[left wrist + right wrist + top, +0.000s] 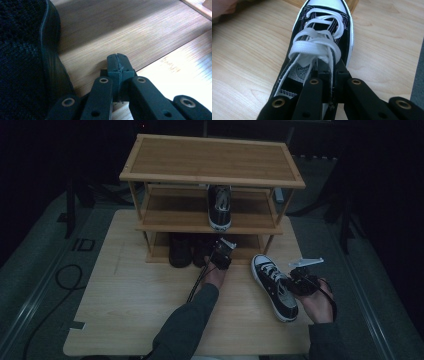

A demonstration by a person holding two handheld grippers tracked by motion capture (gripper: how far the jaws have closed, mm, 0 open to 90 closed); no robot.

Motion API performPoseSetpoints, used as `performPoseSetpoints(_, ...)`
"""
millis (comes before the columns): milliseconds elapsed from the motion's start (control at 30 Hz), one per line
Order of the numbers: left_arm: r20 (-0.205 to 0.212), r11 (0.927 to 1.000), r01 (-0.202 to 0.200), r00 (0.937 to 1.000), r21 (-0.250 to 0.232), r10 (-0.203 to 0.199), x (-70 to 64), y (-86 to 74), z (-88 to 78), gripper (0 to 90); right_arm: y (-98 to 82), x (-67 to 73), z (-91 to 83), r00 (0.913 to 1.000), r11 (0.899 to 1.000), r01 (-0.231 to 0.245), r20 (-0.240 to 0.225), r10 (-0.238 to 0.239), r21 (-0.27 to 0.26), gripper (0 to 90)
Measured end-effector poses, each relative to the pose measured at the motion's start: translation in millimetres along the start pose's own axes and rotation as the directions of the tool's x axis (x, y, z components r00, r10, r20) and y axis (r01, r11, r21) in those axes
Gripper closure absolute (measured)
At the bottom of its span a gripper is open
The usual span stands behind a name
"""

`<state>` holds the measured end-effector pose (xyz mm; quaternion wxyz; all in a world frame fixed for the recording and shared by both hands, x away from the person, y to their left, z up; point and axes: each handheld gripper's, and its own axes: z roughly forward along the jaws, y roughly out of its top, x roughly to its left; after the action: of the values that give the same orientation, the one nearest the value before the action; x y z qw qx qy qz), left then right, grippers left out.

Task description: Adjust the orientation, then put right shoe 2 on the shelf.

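Sneaker (274, 286) lies on the surface (125, 305) in front of the rack (210, 160), toe toward the rack, with the right gripper (299, 282) at its collar; its mate (219, 206) already stands on the middle shelf, so this one is probably meant to join it. From the high view, the left gripper (220, 254) is parked at the bottom shelf beside two dark shoes (187, 249), likely keeping clear while the other hand works. In the left gripper view, the fingers (117, 65) are pressed together on nothing, tips over the bottom shelf board, with a dark shoe (25, 50) just to their left. In the right gripper view, the sneaker (322, 42) points away, white laces loose over the tongue, and the fingers (330, 80) are clamped on the side of the collar beside the laces, a thin wall of canvas between them. That hold on the upper edge would let the shoe hang toe-down when lifted, which suits sliding it onto a shelf.
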<state>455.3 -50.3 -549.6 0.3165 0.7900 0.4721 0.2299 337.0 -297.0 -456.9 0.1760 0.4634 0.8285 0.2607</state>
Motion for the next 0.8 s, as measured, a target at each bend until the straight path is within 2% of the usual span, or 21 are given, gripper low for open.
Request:
performPoseSetpoints(200,0.001,1.0000,-0.001,1.0000,0.001,0.001,0.1,0.1,0.0,90.0,7.1,-5.1,-4.4,0.9990,0.999,0.032,-0.031,-0.032,-0.005,87.7)
performPoseSetpoints(800,0.000,1.0000,0.000,1.0000,0.000,0.000,0.1,0.0,-0.1,90.0,29.2,-13.9,-16.9,0.9926,0.995,0.098,-0.072,-0.098,-0.004,87.6)
